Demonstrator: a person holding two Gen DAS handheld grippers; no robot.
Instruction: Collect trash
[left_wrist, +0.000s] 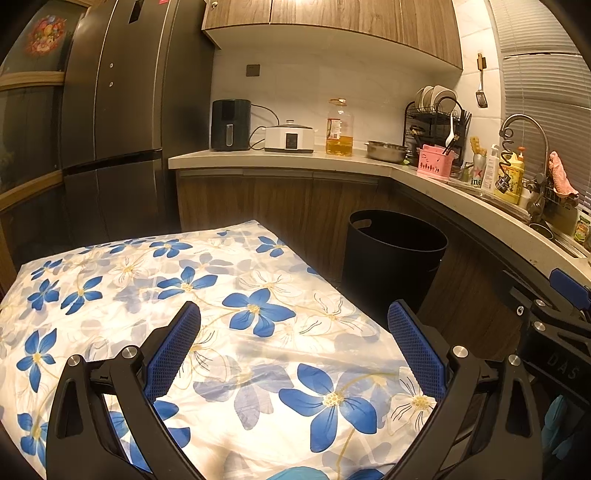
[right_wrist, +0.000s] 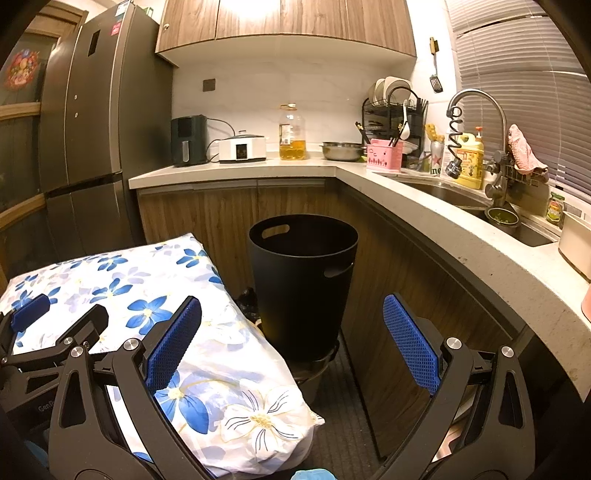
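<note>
Two grippers are shown with jaws spread wide and nothing held. Left gripper (left_wrist: 293, 325) is seen over the floral cloth (left_wrist: 207, 295); the black bin (left_wrist: 391, 254) lies at centre right. Right gripper (right_wrist: 291, 317) is framed directly below the black bin (right_wrist: 303, 280).

Our left gripper (left_wrist: 293, 319) and right gripper (right_wrist: 291, 314) each have 2 black arms with shiny round screws and bumpy blue pads (left_wrist: 173, 350).
</note>
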